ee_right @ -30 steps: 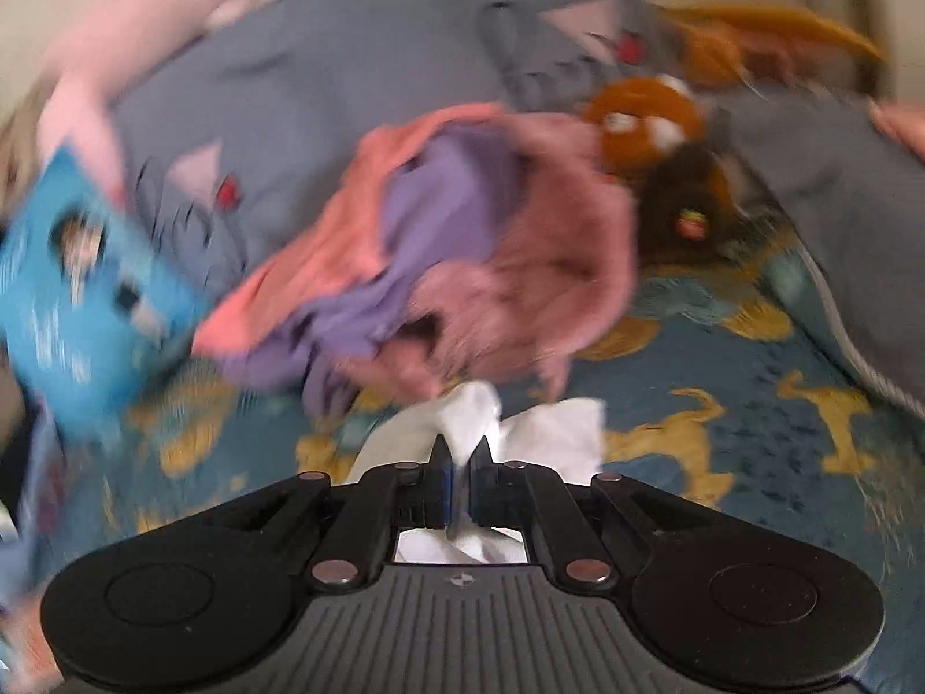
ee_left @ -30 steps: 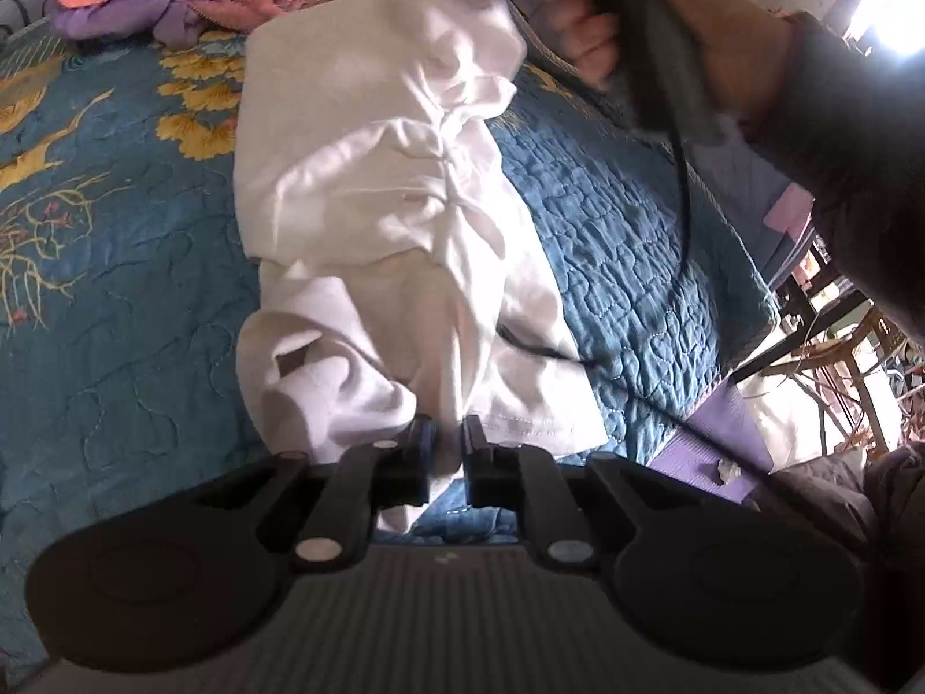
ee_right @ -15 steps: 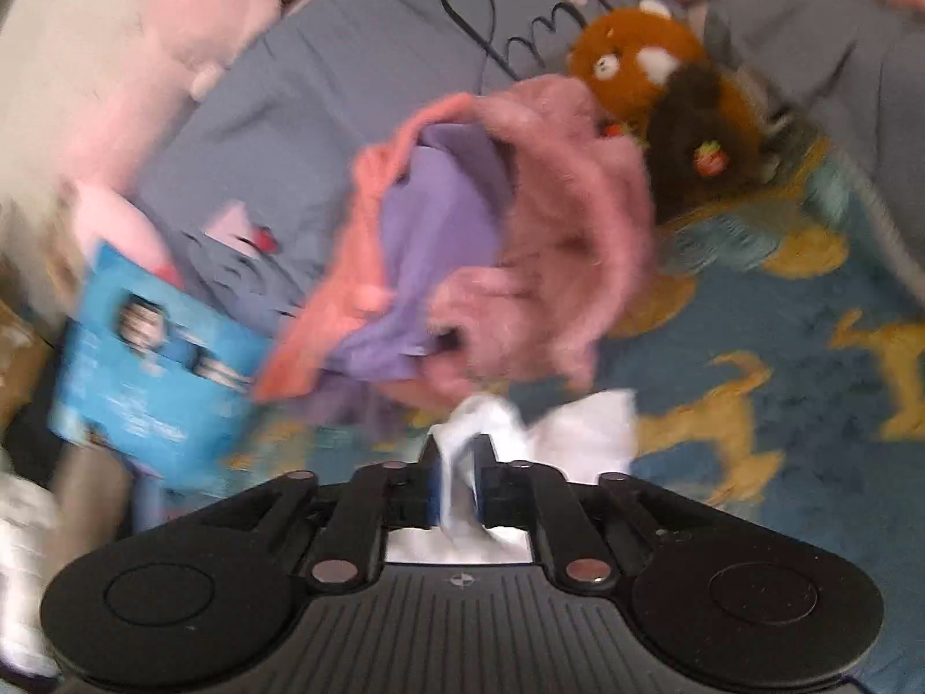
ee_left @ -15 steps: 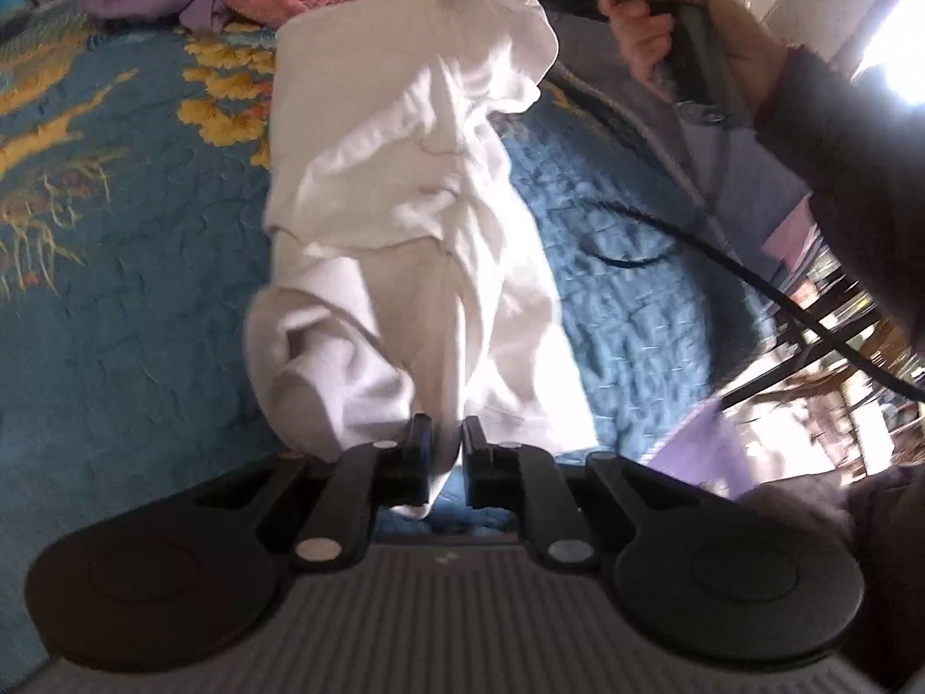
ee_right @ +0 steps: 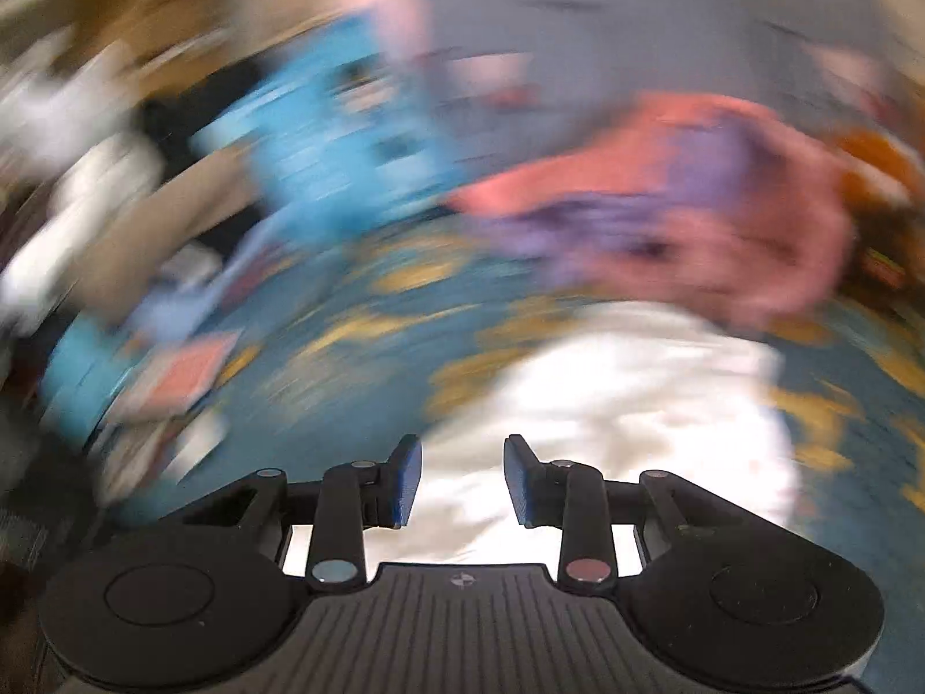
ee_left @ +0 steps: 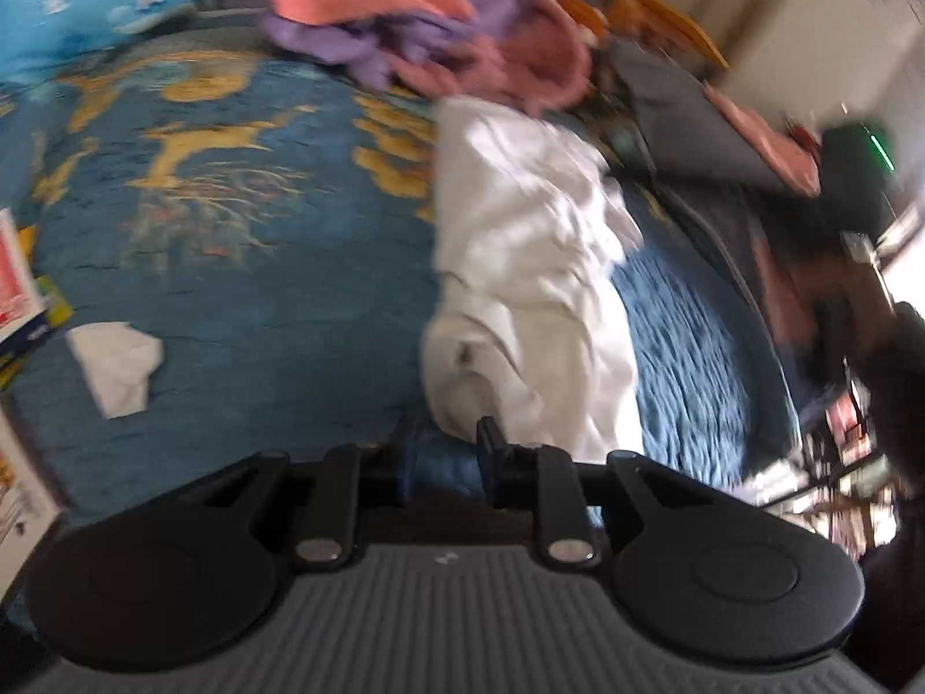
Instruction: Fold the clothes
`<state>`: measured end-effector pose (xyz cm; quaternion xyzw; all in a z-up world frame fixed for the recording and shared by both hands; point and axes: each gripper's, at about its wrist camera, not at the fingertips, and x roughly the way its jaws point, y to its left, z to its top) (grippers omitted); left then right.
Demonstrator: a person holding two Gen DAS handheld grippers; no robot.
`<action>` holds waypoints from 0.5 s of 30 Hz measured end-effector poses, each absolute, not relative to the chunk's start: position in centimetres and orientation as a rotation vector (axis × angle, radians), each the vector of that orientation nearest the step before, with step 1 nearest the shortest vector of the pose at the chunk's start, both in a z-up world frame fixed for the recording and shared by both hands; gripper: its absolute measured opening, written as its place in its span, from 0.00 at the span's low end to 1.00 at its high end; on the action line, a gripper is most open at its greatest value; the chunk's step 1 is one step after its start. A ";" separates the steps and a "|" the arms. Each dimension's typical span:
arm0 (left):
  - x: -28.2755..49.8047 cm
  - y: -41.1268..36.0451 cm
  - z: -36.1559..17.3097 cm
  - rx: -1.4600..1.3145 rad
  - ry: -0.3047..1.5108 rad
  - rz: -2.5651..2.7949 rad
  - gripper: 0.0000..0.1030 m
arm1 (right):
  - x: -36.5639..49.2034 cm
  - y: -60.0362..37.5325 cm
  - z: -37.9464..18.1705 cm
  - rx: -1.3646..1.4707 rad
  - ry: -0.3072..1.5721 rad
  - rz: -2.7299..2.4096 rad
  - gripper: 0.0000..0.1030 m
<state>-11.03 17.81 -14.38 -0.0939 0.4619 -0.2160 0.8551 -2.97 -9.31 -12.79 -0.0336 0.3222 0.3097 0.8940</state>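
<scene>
Blue bedspread [ee_left: 243, 301] with gold pattern, carrying a crumpled white garment [ee_left: 532, 266] stretched from near centre toward the far pile of pink and purple clothes [ee_left: 462, 29]. Left tool [ee_left: 444, 454] spread apart, gripping nothing, just short of the garment's near end; right tool [ee_right: 462, 477] likewise apart above the white cloth, that view heavily blurred. Crumpled tissue [ee_left: 118, 364] lying well to the left.

Home bedroom, blue quilted bedspread [ee_left: 243, 266] with gold pattern, heaped clothes [ee_left: 462, 40], grey pillow [ee_left: 688, 121]
</scene>
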 end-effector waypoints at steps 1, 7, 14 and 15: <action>-11.0 18.3 -14.3 -0.214 0.960 -0.435 0.29 | -3.8 -7.7 -13.2 -0.111 0.670 0.704 0.31; -10.7 19.5 -14.7 -0.240 0.958 -0.387 0.35 | -5.4 -0.3 -16.4 -0.379 0.677 0.779 0.29; -10.8 19.4 -15.1 -0.246 0.953 -0.389 0.39 | -5.6 -0.6 -15.0 -0.344 0.687 0.768 0.02; -10.8 19.6 -15.0 -0.255 0.946 -0.390 0.39 | -6.3 -1.2 -14.1 -0.325 0.665 0.801 0.03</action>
